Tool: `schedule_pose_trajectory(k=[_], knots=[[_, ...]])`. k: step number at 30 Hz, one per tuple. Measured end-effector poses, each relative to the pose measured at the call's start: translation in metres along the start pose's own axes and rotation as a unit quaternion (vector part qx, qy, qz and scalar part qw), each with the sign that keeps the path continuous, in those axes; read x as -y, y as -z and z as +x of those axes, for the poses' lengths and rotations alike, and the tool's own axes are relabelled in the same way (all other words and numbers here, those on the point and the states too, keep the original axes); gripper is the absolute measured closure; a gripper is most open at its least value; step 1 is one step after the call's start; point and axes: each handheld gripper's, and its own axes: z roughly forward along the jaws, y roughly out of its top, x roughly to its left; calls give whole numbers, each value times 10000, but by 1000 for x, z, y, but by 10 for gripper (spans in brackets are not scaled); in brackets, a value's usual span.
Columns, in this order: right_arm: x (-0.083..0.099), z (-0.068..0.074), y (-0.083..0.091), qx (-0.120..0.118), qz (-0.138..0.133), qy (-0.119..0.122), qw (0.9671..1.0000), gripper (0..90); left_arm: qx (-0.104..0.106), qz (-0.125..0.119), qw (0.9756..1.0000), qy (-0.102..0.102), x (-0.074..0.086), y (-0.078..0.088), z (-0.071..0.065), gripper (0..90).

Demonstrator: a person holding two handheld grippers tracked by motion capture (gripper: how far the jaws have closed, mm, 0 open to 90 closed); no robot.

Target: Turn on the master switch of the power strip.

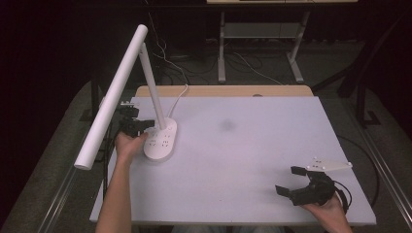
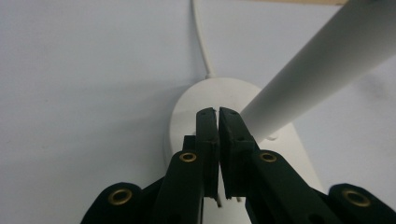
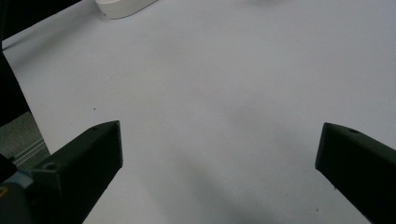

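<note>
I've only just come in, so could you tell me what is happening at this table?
A person is working on a white desk lamp with a gripper in each hand. The left gripper is shut, its fingers pressed together over the lamp's oval base, beside the stem; they seem to be pressing a button there. The right gripper rests open over bare white table near the front right, holding nothing. The lamp's cord trails off the back edge.

The desk lamp (image 1: 159, 141) is plain white, with small dark marks dotting its base. The counter (image 1: 243, 145) is pale lavender-white, showing one faint grey smudge (image 1: 227, 125). Both grippers' fingers (image 2: 208, 140) are black, with brass-coloured rivets.
</note>
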Motion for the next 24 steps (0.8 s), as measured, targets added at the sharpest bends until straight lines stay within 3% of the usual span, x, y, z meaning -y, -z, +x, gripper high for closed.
schedule_pose_trajectory(k=[7,12,21,24], knots=[[0,2,-1,-32,15,46,10000,1,-73,-223,9997,0,6,22,3,876],[0,1,-1,-20,8,14,10000,1,-11,-472,9989,72,12,39,6,866],[-1,3,-3,-41,25,13,10000,1,112,-831,9963,168,19,63,5,738],[-1,3,-3,-45,16,18,10000,1,139,-878,9959,170,21,68,4,628]])
